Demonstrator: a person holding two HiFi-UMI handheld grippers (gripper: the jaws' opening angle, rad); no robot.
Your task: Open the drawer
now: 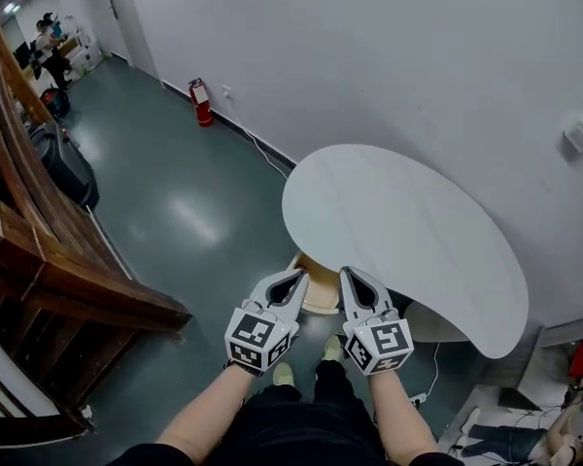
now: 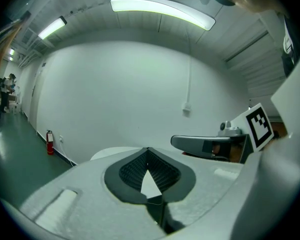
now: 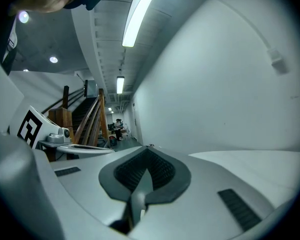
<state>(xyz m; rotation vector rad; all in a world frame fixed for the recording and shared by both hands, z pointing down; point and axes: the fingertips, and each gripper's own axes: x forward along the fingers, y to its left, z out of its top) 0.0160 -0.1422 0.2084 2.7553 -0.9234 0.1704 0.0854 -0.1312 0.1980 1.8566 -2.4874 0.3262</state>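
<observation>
No drawer shows in any view. In the head view my left gripper point(image 1: 300, 276) and right gripper point(image 1: 349, 273) are held side by side in front of the person's body, pointing toward the near edge of a white oval table point(image 1: 398, 221). Both are shut, tips touching, with nothing between the jaws. The left gripper view shows its jaws point(image 2: 148, 149) closed against a bare white wall, with the table top just beyond them and the right gripper off to the right. The right gripper view shows its closed jaws point(image 3: 149, 147) over the table top.
A light wooden chair seat point(image 1: 321, 294) sits under the table's near edge. A wooden staircase point(image 1: 49, 250) fills the left side. A red fire extinguisher point(image 1: 202, 102) stands by the white wall. Cables point(image 1: 423, 391) and clutter point(image 1: 525, 435) lie at the lower right.
</observation>
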